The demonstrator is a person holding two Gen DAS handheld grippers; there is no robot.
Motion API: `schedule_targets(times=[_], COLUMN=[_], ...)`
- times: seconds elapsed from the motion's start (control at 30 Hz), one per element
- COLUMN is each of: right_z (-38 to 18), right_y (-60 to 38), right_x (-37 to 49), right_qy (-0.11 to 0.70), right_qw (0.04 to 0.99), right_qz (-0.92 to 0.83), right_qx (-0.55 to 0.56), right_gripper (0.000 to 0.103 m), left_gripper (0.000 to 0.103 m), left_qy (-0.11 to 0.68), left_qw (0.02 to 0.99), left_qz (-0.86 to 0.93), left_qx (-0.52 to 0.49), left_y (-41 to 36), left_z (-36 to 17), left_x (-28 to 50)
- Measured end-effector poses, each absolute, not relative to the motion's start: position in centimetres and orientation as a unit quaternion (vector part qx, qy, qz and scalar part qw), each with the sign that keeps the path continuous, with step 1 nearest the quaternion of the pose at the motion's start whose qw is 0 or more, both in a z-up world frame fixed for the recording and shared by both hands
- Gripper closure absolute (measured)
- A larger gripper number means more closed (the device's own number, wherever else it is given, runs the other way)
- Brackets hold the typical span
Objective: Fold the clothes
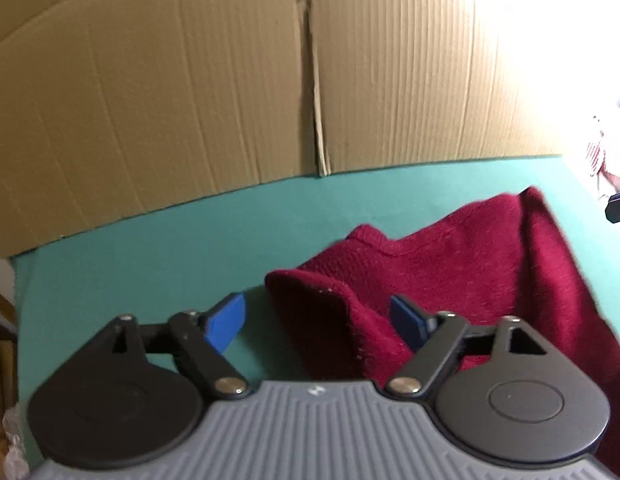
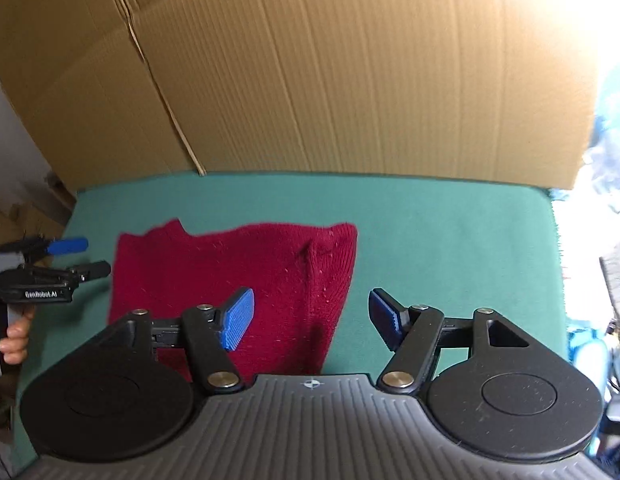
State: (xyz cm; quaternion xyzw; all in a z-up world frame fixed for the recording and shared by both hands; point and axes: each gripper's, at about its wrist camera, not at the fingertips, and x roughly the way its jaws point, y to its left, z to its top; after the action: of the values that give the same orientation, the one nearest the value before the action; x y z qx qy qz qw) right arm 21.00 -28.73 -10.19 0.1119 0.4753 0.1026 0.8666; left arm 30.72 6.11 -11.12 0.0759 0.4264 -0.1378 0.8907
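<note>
Lying on the green cloth (image 2: 429, 220) in front of the cardboard wall (image 2: 349, 80) is a dark red sweater (image 2: 238, 268), folded into a rough block with one ribbed edge running along its far side. Everything else can be placed from that sweater. The right gripper (image 2: 310, 318) hangs over its near right corner, blue pads spread wide with nothing between them; one pad sits above the knit, the other above bare cloth beside it. The left gripper (image 1: 317, 324) is at the sweater's opposite side, fingers likewise wide apart and gripping nothing, though a raised hump of the red knit shows in the gap between them from its own camera. From the right camera that same left gripper shows just off the sweater's left edge, with a hand (image 2: 14, 340) wrapped around its handle. The wall stands upright behind the sweater, a seam running down it.
</note>
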Motion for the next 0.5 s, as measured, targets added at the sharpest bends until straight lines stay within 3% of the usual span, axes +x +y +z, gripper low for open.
schedule_targets(times=[0.27,0.33,0.5], right_z=[-15.4,-15.9,-16.4], right_y=[-29.4,-29.4,-29.2], right_x=[24.0,24.3,24.8], right_qy=[0.481,0.473,0.443], right_qw=[0.857,0.856,0.859], right_qz=[0.146,0.17,0.218], right_qx=[0.117,0.123,0.134], right_gripper=[0.033,0.026,0.022], left_gripper=[0.004,0.004,0.001], left_qy=[0.43,0.429,0.428], left_qw=[0.886,0.885,0.884], left_qz=[-0.158,-0.169,-0.183], left_qx=[0.071,0.057,0.039], left_y=[7.0,7.5,8.1], left_z=[-14.5,-14.9,-16.0], left_x=[33.4,34.0,35.1])
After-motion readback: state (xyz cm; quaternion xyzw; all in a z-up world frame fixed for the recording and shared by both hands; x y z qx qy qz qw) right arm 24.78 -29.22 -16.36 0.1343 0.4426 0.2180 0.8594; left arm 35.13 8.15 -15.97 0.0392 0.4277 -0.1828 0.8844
